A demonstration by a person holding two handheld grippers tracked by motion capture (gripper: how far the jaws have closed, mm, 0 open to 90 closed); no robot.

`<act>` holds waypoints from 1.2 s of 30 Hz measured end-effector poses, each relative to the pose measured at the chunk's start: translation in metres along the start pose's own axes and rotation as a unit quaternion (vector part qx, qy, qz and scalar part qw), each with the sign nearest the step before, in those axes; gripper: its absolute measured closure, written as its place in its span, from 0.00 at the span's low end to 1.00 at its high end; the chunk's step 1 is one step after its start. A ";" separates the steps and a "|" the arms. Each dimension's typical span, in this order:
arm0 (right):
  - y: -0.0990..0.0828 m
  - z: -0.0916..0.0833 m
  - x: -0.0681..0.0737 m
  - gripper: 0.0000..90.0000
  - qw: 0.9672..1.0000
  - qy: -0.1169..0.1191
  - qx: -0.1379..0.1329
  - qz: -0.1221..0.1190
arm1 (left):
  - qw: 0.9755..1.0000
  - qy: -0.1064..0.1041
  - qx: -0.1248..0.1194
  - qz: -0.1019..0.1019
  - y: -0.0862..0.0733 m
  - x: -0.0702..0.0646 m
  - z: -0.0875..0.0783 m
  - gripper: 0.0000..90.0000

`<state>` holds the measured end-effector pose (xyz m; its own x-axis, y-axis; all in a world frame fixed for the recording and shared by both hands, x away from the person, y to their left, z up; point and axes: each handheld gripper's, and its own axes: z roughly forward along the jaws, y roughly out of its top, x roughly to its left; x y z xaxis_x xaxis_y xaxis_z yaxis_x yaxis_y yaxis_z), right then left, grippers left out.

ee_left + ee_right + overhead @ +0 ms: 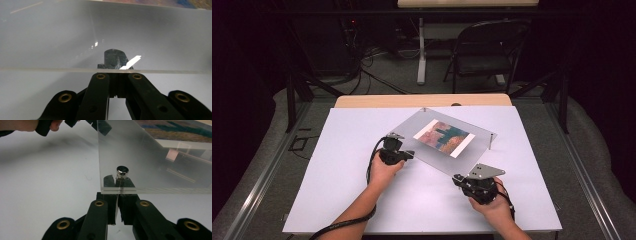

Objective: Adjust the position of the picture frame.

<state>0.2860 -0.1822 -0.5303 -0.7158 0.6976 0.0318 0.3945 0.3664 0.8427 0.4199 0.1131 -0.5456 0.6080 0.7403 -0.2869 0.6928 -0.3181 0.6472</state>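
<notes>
Left hand-held gripper (408, 154) is clenched on the near-left edge of a clear acrylic photo frame (432, 152); right hand-held gripper (459, 178) is clenched on its near corner, by a metal standoff (122, 170). Frame w/ colourful print (444, 137) tilts above the white worktop (337, 165), far edge on standoff posts. Step: two-handed carry or repositioning, probably. Next: keep both grips level & move together.

A lab recording bay, as we read it.
Beyond our jaws a white board (362, 200) covers a wooden table (422, 100) framed by metal rails (262, 175); farther ahead we see tangled cables (362, 55) on grey carpet, a folding chair (487, 50) and dark curtained walls.
</notes>
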 end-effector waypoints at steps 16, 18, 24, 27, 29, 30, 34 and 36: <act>0.015 0.051 0.042 0.95 0.999 0.039 0.031 -0.021 | 0.999 0.027 -0.014 -0.036 -0.022 0.028 -0.010 0.98; 0.016 0.054 0.045 0.95 0.998 0.040 0.034 -0.025 | 0.999 0.031 -0.017 -0.034 -0.026 0.027 -0.016 0.98; 0.023 0.073 0.061 0.95 0.998 0.051 0.030 -0.026 | 0.998 0.030 -0.045 -0.025 -0.043 0.022 -0.051 0.96; 0.020 0.076 0.062 0.95 0.998 0.052 0.029 -0.024 | 0.998 0.026 -0.046 -0.019 -0.049 0.019 -0.059 0.93; 0.016 0.077 0.060 0.94 0.998 0.058 0.028 -0.020 | 0.998 0.019 -0.056 -0.016 -0.058 0.010 -0.064 0.87; 0.016 0.076 0.059 0.94 0.998 0.059 0.030 -0.016 | 0.998 0.015 -0.057 -0.014 -0.060 0.007 -0.065 0.86; 0.012 0.069 0.054 0.82 0.997 0.065 0.033 -0.013 | 0.998 0.001 -0.059 0.007 -0.069 -0.008 -0.068 0.77; 0.010 0.063 0.051 0.79 0.997 0.059 0.039 -0.020 | 0.998 -0.001 -0.061 0.016 -0.073 -0.014 -0.069 0.73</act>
<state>0.2895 -0.1038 -0.5545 -0.7928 0.6060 0.0652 0.4042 0.4427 0.8004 0.3341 0.1671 -0.5400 0.6290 0.7304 -0.2662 0.6212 -0.2664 0.7370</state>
